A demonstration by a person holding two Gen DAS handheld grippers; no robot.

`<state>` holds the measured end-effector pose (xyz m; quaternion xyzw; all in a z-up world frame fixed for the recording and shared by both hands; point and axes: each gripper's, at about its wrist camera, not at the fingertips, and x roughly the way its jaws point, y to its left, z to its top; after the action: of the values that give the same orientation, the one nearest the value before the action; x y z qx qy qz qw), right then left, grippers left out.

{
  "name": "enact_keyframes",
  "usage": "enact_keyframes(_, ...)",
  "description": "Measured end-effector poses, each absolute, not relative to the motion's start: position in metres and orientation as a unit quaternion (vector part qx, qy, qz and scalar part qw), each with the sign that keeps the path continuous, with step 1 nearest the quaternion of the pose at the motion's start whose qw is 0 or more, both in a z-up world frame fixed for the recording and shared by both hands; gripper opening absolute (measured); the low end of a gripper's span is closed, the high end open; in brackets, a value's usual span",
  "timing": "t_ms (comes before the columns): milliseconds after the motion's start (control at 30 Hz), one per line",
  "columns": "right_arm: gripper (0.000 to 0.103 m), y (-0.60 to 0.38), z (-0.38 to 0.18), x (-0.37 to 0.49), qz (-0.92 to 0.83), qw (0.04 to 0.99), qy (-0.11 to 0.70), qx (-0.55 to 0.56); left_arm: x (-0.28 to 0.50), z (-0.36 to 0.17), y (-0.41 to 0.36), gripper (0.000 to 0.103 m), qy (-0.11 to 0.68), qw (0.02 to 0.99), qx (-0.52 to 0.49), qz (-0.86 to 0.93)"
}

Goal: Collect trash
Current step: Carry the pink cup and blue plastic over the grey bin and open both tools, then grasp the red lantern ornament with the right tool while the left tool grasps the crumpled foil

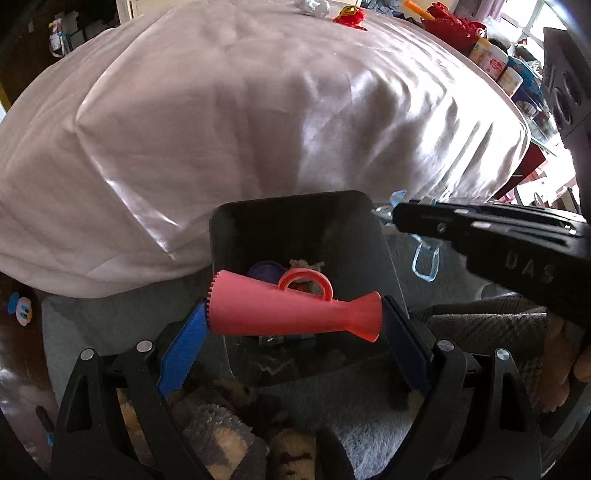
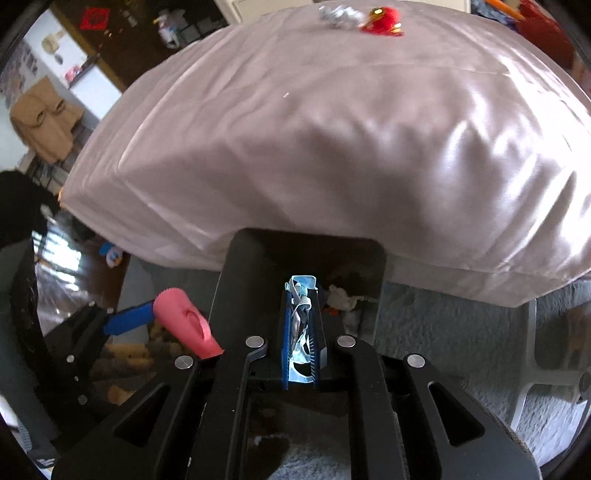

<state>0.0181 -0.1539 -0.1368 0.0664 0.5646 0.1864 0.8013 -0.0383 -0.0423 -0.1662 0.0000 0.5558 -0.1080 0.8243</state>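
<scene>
A black bin (image 1: pixel 229 251) stands on the rug against the foot of the bed. My left gripper (image 1: pixel 295 310) is shut on a pink toy megaphone (image 1: pixel 258 306), which lies crosswise between the blue pads just over the bin's near rim. From the right, my right gripper (image 1: pixel 400 218) reaches toward the bin's far right corner, with a light blue face mask (image 1: pixel 424 262) dangling from it. The right wrist view shows my right gripper (image 2: pixel 301 299) shut on the crumpled mask (image 2: pixel 301 332), above the bin (image 2: pixel 243 266). The megaphone (image 2: pixel 181 325) shows at the left there.
The bin holds a purple cap (image 1: pixel 264 271) and crumpled tissue (image 2: pixel 341 297). A bed with a pale pink sheet (image 1: pixel 258 110) fills the background. Silver foil (image 2: pixel 338 14) and a red toy (image 2: pixel 384 18) lie on its far side. White chair legs (image 2: pixel 532 365) stand at the right.
</scene>
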Motion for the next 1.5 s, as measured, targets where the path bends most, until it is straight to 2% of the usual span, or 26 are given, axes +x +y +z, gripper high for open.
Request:
enact_keyframes(67,0.022,-0.154,-0.140,0.021,0.180,0.798,0.571,0.066,-0.037,-0.167,-0.040,0.086,0.559,0.822,-0.006,-0.106)
enact_keyframes(133,0.046,-0.155,-0.140,0.023,0.175,0.798,0.572,0.071,-0.036,-0.168,-0.037,0.086,0.562,0.821,-0.010,-0.105)
enact_keyframes(167,0.047,-0.155,-0.139,0.024,0.175,0.799,0.571,0.073,-0.035,-0.168,-0.037,0.087,0.562,0.821,-0.010,-0.104)
enact_keyframes(333,0.049,-0.157,-0.138,0.023,0.173,0.800,0.569,0.075,-0.037,-0.164,-0.033,0.095,0.558,0.824,-0.011,-0.099)
enact_keyframes(467,0.056,-0.161,-0.136,0.022,0.169,0.804,0.564,0.081,-0.038,-0.162,-0.029,0.095,0.556,0.826,-0.015,-0.097)
enact_keyframes(900,0.057,-0.191,-0.118,0.023,0.153,0.826,0.528,0.125,-0.034,-0.149,-0.025,0.095,0.544,0.833,-0.030,-0.095)
enact_keyframes(1167,0.057,-0.228,-0.080,0.048,0.126,0.847,0.493,0.151,-0.005,-0.113,-0.024,0.095,0.524,0.847,-0.028,-0.092)
enact_keyframes(1500,0.057,-0.236,-0.037,0.132,0.098,0.869,0.462,0.144,0.075,-0.053,-0.029,0.095,0.472,0.879,0.012,-0.060)
